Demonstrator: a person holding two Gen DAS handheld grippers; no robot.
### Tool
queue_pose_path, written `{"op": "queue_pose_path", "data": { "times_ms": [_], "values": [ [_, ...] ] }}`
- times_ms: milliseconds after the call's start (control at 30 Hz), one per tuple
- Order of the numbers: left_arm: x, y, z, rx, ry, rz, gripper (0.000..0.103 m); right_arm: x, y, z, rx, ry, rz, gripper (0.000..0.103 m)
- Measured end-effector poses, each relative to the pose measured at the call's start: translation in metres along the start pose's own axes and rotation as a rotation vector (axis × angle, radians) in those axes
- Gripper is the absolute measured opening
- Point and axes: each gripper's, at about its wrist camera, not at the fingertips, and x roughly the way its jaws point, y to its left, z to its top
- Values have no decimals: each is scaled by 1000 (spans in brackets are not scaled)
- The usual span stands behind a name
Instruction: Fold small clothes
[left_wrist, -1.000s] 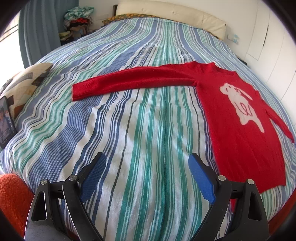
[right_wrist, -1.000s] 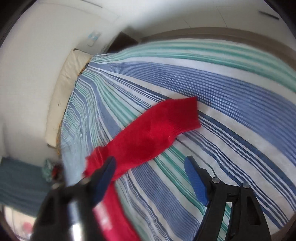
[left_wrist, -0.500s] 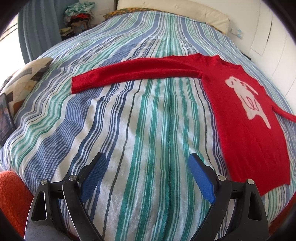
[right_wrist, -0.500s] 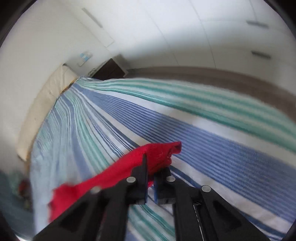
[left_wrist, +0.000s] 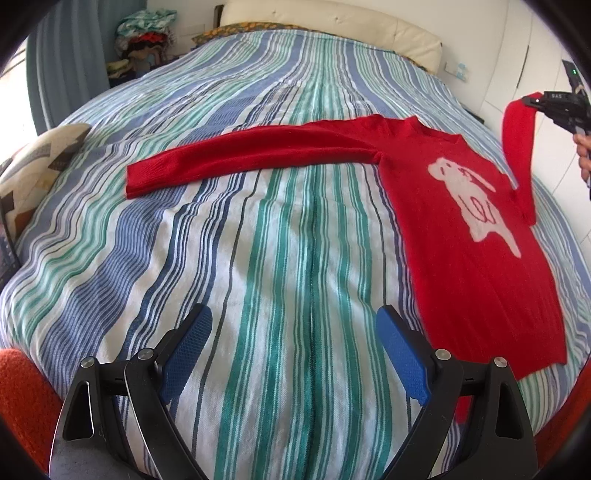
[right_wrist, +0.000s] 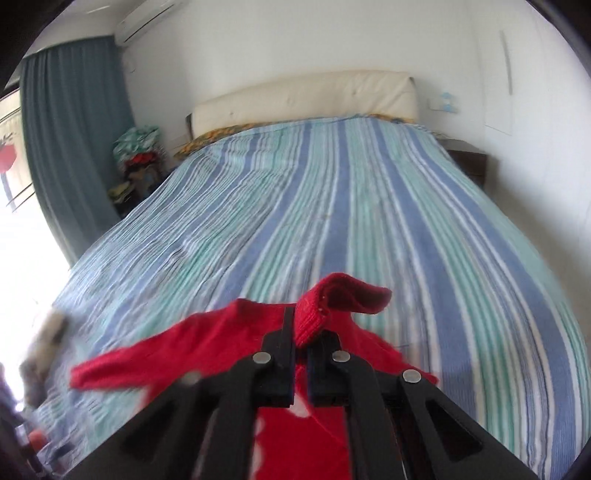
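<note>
Your right gripper (right_wrist: 302, 338) is clenched on the cuff of the red sweater (left_wrist: 476, 236)'s sleeve (right_wrist: 340, 302), w/ the ribbed cuff end poking up and folding over past the pinched fingertips, centre of the right wrist view. 1 s ago those jaws were spread wide above the sleeve lying flat; 0.5 s ago they had just closed on it low at the bedspread. Now the sleeve is lifted: in the left wrist view it hangs as a red strip (left_wrist: 519, 155) at the upper right of the frame, from the right gripper (left_wrist: 535, 101) at the far right edge down to the sweater's shoulder. 0.5 s ago that sleeve lay flat, only a sliver at the right edge.

The sweater body lies flat on the striped bedspread (left_wrist: 288, 229), right half of the left wrist frame, white animal figure (left_wrist: 472, 199) facing up. The other sleeve (left_wrist: 251, 155) stretches flat toward the left-centre, same as before.

Your left gripper (left_wrist: 293, 347) is released, blue pads (left_wrist: 400, 360) wide apart at the bottom of the frame, holding nothing, above bare bedspread left of the sweater's hem. Its view has barely shifted over the last second.

Right wrist view now looks up the bed to the cream headboard (right_wrist: 306, 98) at top centre and the blue curtain (right_wrist: 74, 122) at upper left; 0.5 s ago it looked mostly at wall. A patterned pillow (left_wrist: 40, 162) sits at the left edge of the left wrist frame.
</note>
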Motion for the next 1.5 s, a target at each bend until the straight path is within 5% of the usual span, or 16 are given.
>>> {"op": "queue_pose_path", "data": {
  "times_ms": [167,267,367,433,600,700,833,933,1033,1200,1300,1500],
  "values": [
    [1,5,0,-30,10,-9,92,70,54,-36,-55,140,120,9],
    [1,6,0,-36,10,-11,92,105,58,-65,20,297,292,70],
    [2,6,0,-41,13,-16,92,99,47,-73,101,295,452,70],
    [3,6,0,-46,17,-21,92,86,24,-70,156,258,471,70],
    [7,2,0,-35,25,-22,92,62,-58,-70,363,242,352,70],
    [7,-3,-2,-12,23,-12,92,73,-94,-98,489,324,325,69],
    [4,-6,-3,16,11,4,92,98,-121,-155,556,478,85,66],
    [2,-5,-3,16,2,7,92,79,-133,-171,601,399,48,53],
    [3,-2,0,-4,3,-4,92,41,-131,-171,567,297,27,54],
    [-1,-1,0,-10,-9,-19,92,-24,-106,-186,345,249,-63,59],
    [-2,-2,1,-7,-12,-23,92,-65,-89,-207,249,208,-103,69],
    [-1,-7,-1,13,-12,-17,92,-132,-53,-260,185,138,-144,72]
  ]
}}
